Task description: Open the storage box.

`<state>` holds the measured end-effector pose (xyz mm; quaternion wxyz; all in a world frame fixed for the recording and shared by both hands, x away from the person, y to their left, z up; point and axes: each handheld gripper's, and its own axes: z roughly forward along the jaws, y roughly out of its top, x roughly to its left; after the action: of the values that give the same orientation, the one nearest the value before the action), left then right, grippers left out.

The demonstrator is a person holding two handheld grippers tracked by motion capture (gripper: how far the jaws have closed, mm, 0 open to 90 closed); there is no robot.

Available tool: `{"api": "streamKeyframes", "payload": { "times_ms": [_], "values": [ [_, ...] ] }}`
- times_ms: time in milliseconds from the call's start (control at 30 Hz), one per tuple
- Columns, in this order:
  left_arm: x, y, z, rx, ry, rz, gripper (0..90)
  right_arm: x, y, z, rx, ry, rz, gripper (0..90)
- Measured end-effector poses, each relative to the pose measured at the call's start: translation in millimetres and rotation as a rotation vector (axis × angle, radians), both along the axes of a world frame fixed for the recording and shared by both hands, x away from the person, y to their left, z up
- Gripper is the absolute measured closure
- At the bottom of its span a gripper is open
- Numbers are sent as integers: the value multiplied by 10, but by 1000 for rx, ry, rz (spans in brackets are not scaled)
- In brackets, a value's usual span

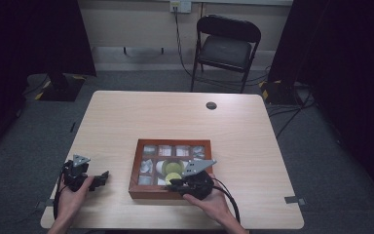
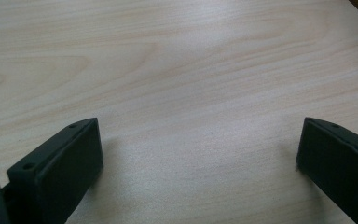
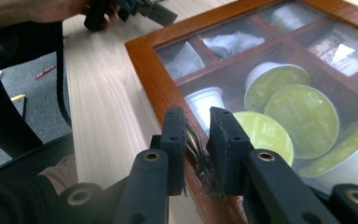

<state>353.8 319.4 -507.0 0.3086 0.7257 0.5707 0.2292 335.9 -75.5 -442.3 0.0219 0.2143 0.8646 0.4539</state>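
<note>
Two black jaws of your right gripper (image 3: 196, 140) pinch the small metal clasp (image 3: 196, 151) on the near edge of the wooden box (image 1: 141, 191), which sits mid-bench, close to you. Keep the squeeze firm and lift straight up along the hinge arc so the glass lid (image 3: 279, 70) swings open without dragging the box; steady it if it slides. Your left gripper (image 1: 96, 181) rests open and empty on the bench (image 1: 126, 117), well apart. Green-lidded pods (image 3: 303, 119) lie inside; their printing is too blurred to read.
</note>
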Motion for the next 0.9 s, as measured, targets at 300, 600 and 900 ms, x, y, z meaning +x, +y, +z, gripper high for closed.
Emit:
{"api": "streamKeyframes", "payload": {
  "times_ms": [300, 600, 900],
  "values": [
    [0, -1, -3, -1, -3, 1, 0, -3, 32, -36, -10, -9, 22, 787],
    [0, -1, -2, -1, -3, 1, 0, -1, 38, -28, -20, -29, 42, 798],
    [-1, -1, -1, 0, -1, 1, 0, 1, 48, 2, -32, -40, 52, 804]
  ]
}}
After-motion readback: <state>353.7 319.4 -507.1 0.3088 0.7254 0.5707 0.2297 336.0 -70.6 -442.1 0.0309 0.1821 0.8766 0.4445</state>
